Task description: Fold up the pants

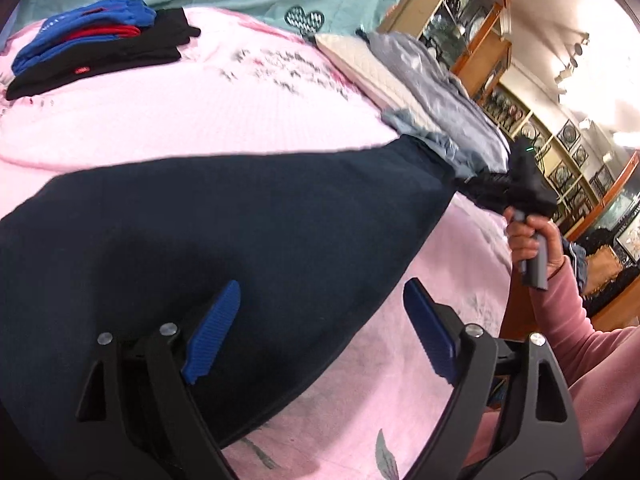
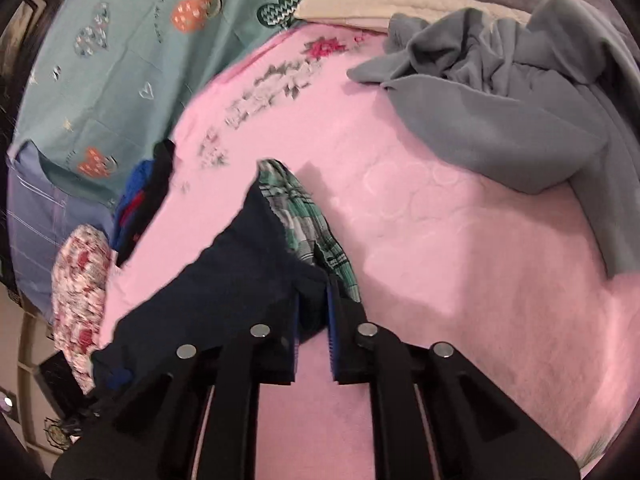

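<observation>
Pants (image 1: 224, 232), navy, plaid lining: spread on my pink bedspread (image 1: 240, 108). Left gripper (image 1: 320, 332) nearest, blue pads apart, over the pants' near edge. Right gripper (image 2: 313, 320) clamped on a pants end. Grey garment (image 2: 520, 112) far right. Folded stack (image 1: 96, 48) far left.
</observation>
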The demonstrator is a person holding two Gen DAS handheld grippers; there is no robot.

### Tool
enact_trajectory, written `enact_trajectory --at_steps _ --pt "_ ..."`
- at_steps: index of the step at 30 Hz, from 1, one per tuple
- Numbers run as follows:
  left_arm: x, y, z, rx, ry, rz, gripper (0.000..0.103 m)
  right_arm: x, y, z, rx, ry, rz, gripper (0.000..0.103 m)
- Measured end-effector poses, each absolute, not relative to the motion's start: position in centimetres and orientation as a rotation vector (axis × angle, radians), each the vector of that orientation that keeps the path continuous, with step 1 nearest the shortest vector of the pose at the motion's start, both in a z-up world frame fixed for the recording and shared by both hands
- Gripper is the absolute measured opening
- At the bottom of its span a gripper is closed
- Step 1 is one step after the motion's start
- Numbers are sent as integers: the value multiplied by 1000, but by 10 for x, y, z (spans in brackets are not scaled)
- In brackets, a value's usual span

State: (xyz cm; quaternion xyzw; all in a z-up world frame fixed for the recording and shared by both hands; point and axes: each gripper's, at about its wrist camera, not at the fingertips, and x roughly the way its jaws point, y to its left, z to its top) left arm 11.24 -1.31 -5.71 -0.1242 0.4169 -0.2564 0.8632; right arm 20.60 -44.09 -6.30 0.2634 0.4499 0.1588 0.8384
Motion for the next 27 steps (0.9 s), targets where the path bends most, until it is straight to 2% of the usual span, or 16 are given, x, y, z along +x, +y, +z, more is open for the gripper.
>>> enact_trajectory --at_steps 1,7,9,10,13,18,23,27 --pt "112 -13 -57 -257 879 -540 86 203 -443 -57 553 958 328 32" --pt "96 1 -39 -213 838 -509 86 180 -445 -8 418 850 205 32" --pt "89 11 -27 -177 799 -477 93 178 -425 8 376 815 270 32" --pt "86 20 -19 -159 775 -441 96 178 -410 15 352 803 318 32" --pt "86 42 -10 -129 759 -356 98 184 -348 30 247 800 511 32" --pt "102 71 -30 -115 844 -308 98 194 -229 38 38 845 854 33" --pt "122 81 -58 -157 951 -309 98 215 -125 30 -108 934 1093 33" --pt "117 85 -64 -158 944 -349 101 232 -61 10 -224 1001 1178 33"
